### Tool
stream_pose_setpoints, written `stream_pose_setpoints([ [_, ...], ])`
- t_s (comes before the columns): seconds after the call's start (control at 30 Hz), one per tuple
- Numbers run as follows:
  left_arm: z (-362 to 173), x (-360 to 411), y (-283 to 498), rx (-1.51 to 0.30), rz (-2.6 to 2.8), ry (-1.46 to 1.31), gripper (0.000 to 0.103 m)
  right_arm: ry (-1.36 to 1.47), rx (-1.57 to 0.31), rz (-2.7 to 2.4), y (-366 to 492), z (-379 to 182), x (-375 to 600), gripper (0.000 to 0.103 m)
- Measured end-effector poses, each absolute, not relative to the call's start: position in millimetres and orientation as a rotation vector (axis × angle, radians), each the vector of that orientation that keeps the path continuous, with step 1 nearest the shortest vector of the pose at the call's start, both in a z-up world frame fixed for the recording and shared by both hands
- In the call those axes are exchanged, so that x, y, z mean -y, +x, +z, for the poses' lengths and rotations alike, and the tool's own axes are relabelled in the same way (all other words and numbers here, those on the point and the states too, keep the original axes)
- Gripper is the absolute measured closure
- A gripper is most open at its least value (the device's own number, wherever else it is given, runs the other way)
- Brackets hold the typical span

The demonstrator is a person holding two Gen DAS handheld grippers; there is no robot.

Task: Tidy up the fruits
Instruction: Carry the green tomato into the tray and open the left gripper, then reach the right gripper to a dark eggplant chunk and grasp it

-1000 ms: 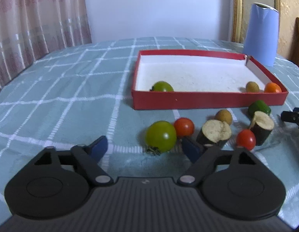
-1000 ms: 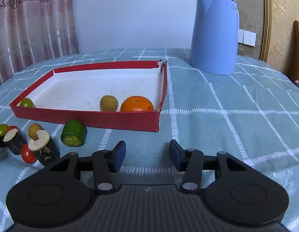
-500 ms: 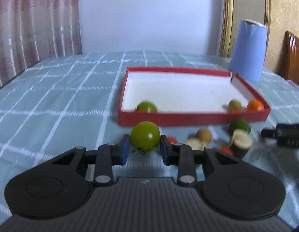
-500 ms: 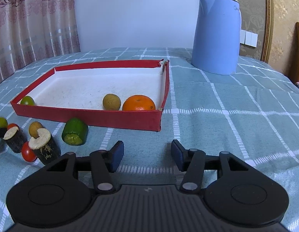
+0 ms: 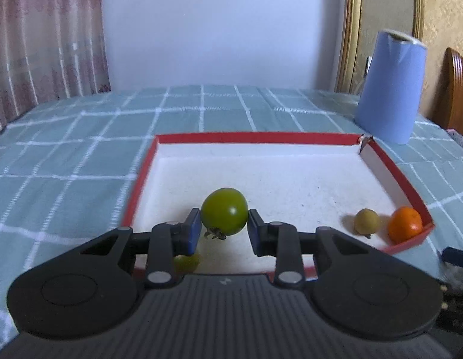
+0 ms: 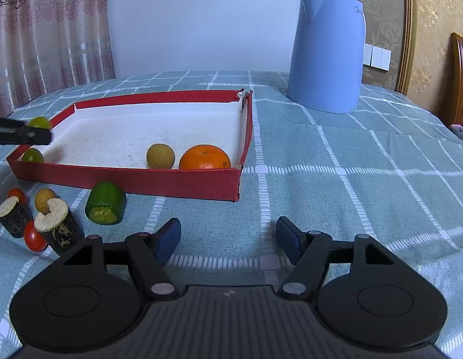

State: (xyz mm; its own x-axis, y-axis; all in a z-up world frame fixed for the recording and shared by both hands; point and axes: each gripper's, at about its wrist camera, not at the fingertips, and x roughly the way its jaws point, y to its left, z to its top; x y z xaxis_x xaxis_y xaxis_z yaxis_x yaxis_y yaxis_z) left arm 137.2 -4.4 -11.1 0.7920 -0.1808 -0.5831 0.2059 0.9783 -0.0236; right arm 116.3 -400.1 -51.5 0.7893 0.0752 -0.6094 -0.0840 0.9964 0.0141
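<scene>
table (image 6: 351, 161) under a teal checked cloth fills both of my views. blue kettle (image 6: 327, 51) stands upright at the far right, well behind the tray's far right corner.

red tray (image 6: 159, 176) with a white floor lies flat on the cloth, left of centre from my right wrist. inside it, near the right front corner: an orange (image 6: 205, 157), and just beside it on its left a small tan fruit (image 6: 160, 156), the two close but apart. in the left front corner sits a small green tomato (image 6: 32, 155).

my left gripper (image 5: 224, 229) is clamped on a larger green tomato (image 5: 224, 214), both blue pads pressed to its sides, stem end hanging down. it is held in the air over the front left part of the tray floor, above the small green tomato, which i see blurred below the left pad.

my right gripper (image 6: 228, 237) hangs low over bare cloth in front of the tray's right front corner. its jaws have just been opening; they stand well apart with nothing between them.

outside the tray, on the cloth by its front wall: a green cut piece (image 6: 105, 199) on its side, two dark stubs with pale cut tops (image 6: 56, 227), a second tan fruit (image 6: 43, 198) and two red cherry tomatoes (image 6: 33, 239), all bunched close together.
</scene>
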Motion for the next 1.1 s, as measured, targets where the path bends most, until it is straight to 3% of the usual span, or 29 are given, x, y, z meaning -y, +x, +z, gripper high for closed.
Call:
stream_pose_setpoints([
  [0.3,-32,15,158,-0.675,-0.204,0.048,0.072,-0.012,-0.658,0.088,117,-51,399,0.031],
  [0.37,-31,15,157,-0.668,-0.196,0.048,0.064,-0.012,-0.658,0.088,117,-51,399,0.031],
  [0.43,-29,14,156,-0.654,-0.195,0.040,0.046,-0.012,-0.658,0.088,117,-51,399,0.031],
  [1.1,-12,-45,59,-0.571,-0.149,0.031,0.030,-0.010,-0.658,0.092,117,-52,398,0.029],
])
